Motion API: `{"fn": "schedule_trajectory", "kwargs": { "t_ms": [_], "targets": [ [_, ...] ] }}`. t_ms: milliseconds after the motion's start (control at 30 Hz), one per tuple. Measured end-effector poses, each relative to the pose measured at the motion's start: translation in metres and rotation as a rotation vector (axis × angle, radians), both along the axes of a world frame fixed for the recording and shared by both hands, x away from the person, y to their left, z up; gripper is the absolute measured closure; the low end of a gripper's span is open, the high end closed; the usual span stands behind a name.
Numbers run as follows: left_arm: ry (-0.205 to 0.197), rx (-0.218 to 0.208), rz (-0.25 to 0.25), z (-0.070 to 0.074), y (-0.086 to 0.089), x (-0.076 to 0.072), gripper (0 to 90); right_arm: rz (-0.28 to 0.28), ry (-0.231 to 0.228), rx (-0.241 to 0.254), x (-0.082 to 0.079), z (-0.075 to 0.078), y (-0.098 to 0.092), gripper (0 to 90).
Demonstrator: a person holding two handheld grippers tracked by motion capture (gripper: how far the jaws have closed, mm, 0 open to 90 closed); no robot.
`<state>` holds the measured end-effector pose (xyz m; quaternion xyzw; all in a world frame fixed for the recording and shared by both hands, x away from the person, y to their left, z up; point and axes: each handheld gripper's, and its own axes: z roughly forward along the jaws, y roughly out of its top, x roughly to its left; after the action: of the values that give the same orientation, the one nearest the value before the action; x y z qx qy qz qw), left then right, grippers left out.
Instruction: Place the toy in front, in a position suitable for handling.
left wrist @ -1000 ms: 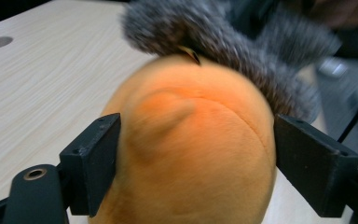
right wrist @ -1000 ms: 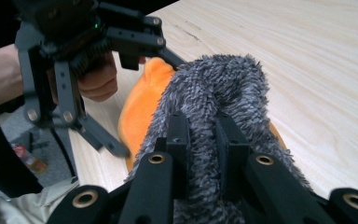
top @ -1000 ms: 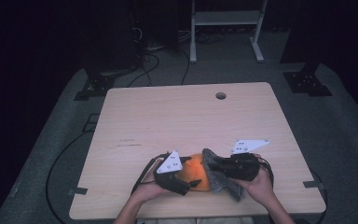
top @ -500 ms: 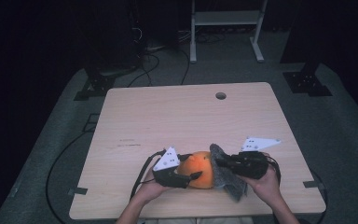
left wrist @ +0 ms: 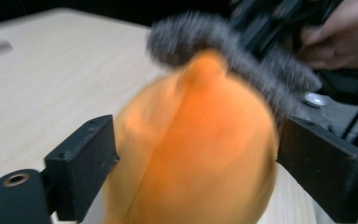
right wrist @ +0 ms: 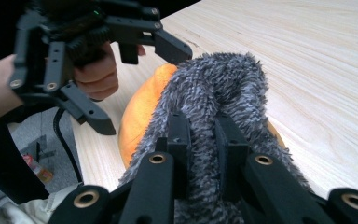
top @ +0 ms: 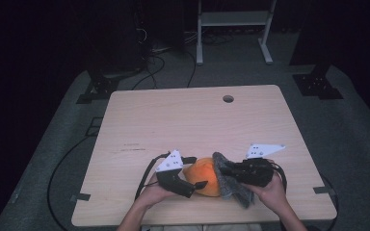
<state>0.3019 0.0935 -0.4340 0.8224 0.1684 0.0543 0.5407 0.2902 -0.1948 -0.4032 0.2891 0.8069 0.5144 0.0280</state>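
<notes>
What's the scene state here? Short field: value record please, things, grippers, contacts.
surface: wooden table, round hole near its far edge
object 1: orange rounded thing, near the table's front edge, between the two grippers
object 2: grey fuzzy cloth, draped over the orange thing's right side
left gripper: jaws wide, one either side of the orange thing; they have just been opening; pad contact cannot be told through the blur
right gripper: shut on the grey fuzzy cloth, a fold pinched between the jaws
hands: one on each gripper, coming in from the front edge
</notes>
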Motion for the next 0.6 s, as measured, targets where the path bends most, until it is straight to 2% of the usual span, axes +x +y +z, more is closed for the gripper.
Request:
{"fn": "schedule_trajectory", "kwargs": {
  "t_ms": [33, 67, 100, 167, 200, 233, 267, 333, 367, 400, 467, 500, 533, 600],
  "targets": [
    [0.014, 0.016, 0.0, -0.005, -0.001, 0.002, 10.0, -0.001, 0.001, 0.003, 0.001, 0.0, -0.001, 77.8],
    [0.043, -0.003, -0.006, -0.008, -0.001, 0.004, 10.3, -0.002, 0.0, -0.001, 0.002, -0.001, -0.003, 77.8],
    [0.044, -0.018, -0.001, -0.009, -0.001, 0.004, 14.6, -0.005, 0.0, -0.002, 0.003, -0.002, -0.003, 77.8],
    [0.008, -0.016, 0.005, -0.005, 0.001, 0.002, 24.6, -0.014, 0.001, 0.003, 0.005, -0.003, -0.007, 77.7],
    [-0.009, -0.031, 0.015, -0.003, 0.002, 0.002, 29.3, -0.021, 0.003, 0.006, 0.006, -0.003, -0.009, 77.7],
    [-0.009, -0.041, 0.02, -0.002, 0.002, 0.002, 32.8, -0.036, 0.003, 0.007, 0.007, -0.004, -0.012, 77.6],
    [-0.006, -0.049, 0.026, 0.0, 0.004, 0.002, 33.4, -0.051, 0.004, 0.002, 0.007, -0.004, -0.014, 77.5],
    [-0.006, -0.061, 0.035, 0.003, 0.005, 0.002, 34.1, -0.084, 0.01, -0.039, 0.01, -0.009, -0.019, 77.5],
    [-0.009, -0.055, 0.039, 0.005, 0.005, 0.0, 34.2, -0.094, 0.024, -0.037, 0.01, -0.011, -0.022, 77.5],
    [-0.023, -0.048, 0.047, 0.009, 0.004, -0.002, 34.2, -0.099, 0.029, -0.022, 0.01, -0.011, -0.023, 77.5],
    [-0.049, -0.012, 0.062, 0.015, 0.0, -0.005, 34.3, -0.097, -0.01, 0.026, 0.005, 0.0, -0.022, 77.5],
    [-0.058, 0.004, 0.065, 0.018, -0.002, -0.007, 34.3, -0.086, -0.027, 0.065, 0.002, 0.006, -0.021, 77.5],
    [-0.065, 0.006, 0.066, 0.02, -0.004, -0.008, 34.3, -0.071, -0.046, 0.097, -0.001, 0.011, -0.018, 77.4],
    [-0.064, -0.007, 0.057, 0.022, -0.006, -0.01, 34.4, -0.042, -0.069, 0.12, -0.005, 0.016, -0.013, 77.3]
  ]
}}
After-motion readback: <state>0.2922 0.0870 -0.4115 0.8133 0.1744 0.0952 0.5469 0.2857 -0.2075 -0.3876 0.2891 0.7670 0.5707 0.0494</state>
